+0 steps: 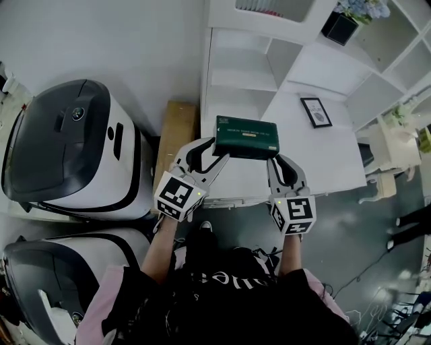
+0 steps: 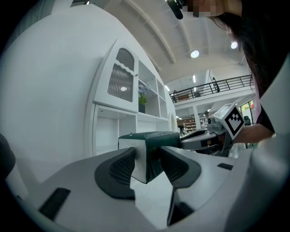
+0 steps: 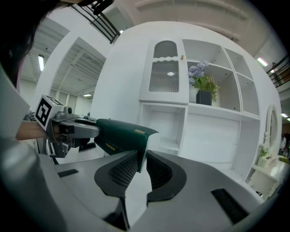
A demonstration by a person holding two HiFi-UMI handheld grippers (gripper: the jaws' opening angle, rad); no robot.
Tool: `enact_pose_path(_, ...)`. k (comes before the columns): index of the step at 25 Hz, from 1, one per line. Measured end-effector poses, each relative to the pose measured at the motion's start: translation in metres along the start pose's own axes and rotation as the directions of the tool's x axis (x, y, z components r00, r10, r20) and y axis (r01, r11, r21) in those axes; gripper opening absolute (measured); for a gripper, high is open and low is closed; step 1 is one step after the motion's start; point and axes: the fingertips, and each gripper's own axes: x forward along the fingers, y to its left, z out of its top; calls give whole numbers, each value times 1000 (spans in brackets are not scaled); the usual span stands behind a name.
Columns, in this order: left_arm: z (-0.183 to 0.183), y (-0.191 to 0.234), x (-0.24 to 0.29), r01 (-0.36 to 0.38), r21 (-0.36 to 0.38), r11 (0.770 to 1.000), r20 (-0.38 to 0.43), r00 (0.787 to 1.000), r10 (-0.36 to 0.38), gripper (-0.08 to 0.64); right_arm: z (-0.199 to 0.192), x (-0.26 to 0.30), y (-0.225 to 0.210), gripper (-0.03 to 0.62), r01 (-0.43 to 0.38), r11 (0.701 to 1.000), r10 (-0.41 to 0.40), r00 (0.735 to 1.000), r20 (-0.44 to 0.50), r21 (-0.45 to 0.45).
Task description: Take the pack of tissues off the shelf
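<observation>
The pack of tissues [image 1: 248, 137] is a dark green box with a gold label, held level in the air in front of the white shelf unit [image 1: 269, 74]. My left gripper [image 1: 219, 149] clamps its left end and my right gripper [image 1: 276, 157] clamps its right end. In the left gripper view both ribbed pads press on a corner of the pack [image 2: 149, 138], with the gripper [image 2: 146, 165] shut on it. In the right gripper view the pack [image 3: 115, 133] runs off to the left, and the gripper [image 3: 141, 165] pinches its thin end edge.
A framed picture [image 1: 316, 112] lies on the white counter [image 1: 330, 155] to the right of the pack. A black pot of blue flowers [image 1: 350, 17] stands on a higher shelf. Two large white and dark machines [image 1: 67, 148] fill the left side, with a wooden board [image 1: 176, 131] against the cabinet.
</observation>
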Motion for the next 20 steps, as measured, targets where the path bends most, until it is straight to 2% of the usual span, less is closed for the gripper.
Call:
enact_pose_path(6, 10, -35, 0, -7, 6, 1000, 15, 1000, 7, 186, -3, -32, -13, 86, -6, 1000, 6, 1000, 21, -7)
enact_pose_path(13, 29, -99, -3, -39, 42, 998, 30, 999, 38, 181, -9, -90, -34, 86, -38, 999, 39, 997, 65, -9)
enact_pose_path(20, 56, -169, -19, -93, 114, 989, 40, 995, 89, 179, -14, -153, -45, 86, -92, 996, 90, 987, 130, 6)
